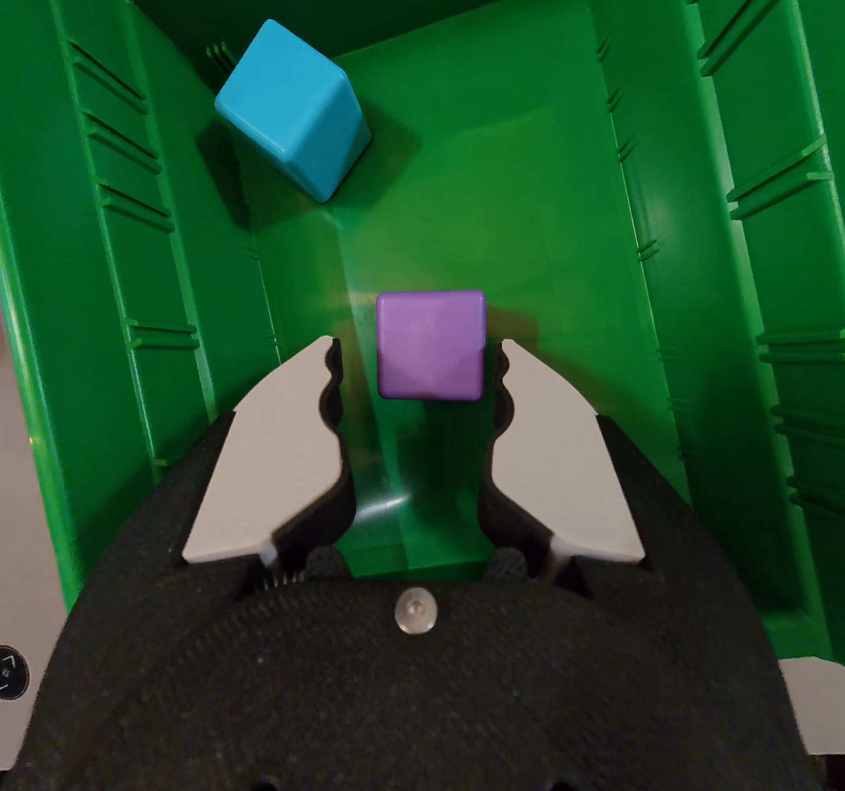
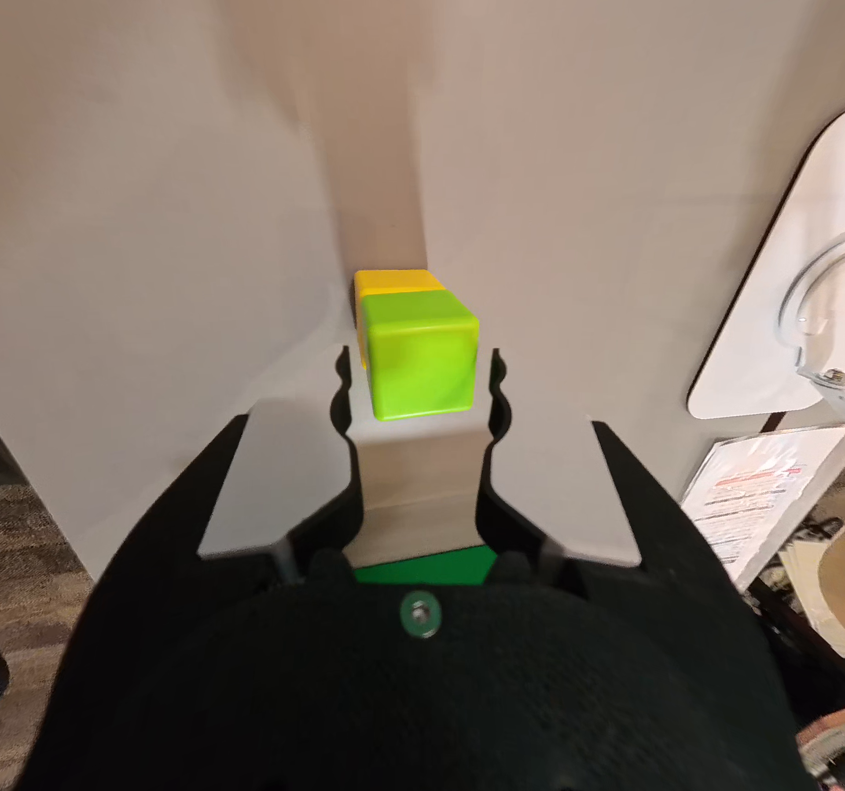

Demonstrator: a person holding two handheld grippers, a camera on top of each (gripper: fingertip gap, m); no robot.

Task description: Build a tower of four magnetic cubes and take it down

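In the left wrist view my left gripper (image 1: 418, 345) is open inside a green plastic bin (image 1: 663, 220). A purple cube (image 1: 430, 348) sits between the fingertips with a small gap on each side, slightly blurred, over the bin floor. A blue cube (image 1: 292, 111) lies tilted in the bin's far left corner. In the right wrist view my right gripper (image 2: 419, 351) is open over a white table (image 2: 183, 220). A lime green cube (image 2: 420, 357) stands between its fingertips without touching them. A yellow cube (image 2: 393, 282) sits right behind the lime one, touching it.
The bin's ribbed walls (image 1: 114, 220) close in on both sides of the left gripper. At the right of the right wrist view are a white board (image 2: 754, 312) with a clear glass object (image 2: 814, 312), papers in a plastic sleeve (image 2: 754, 495), and carpet (image 2: 27, 540) at the left. Some 45 cm of space lies between my two pairs of fingers.
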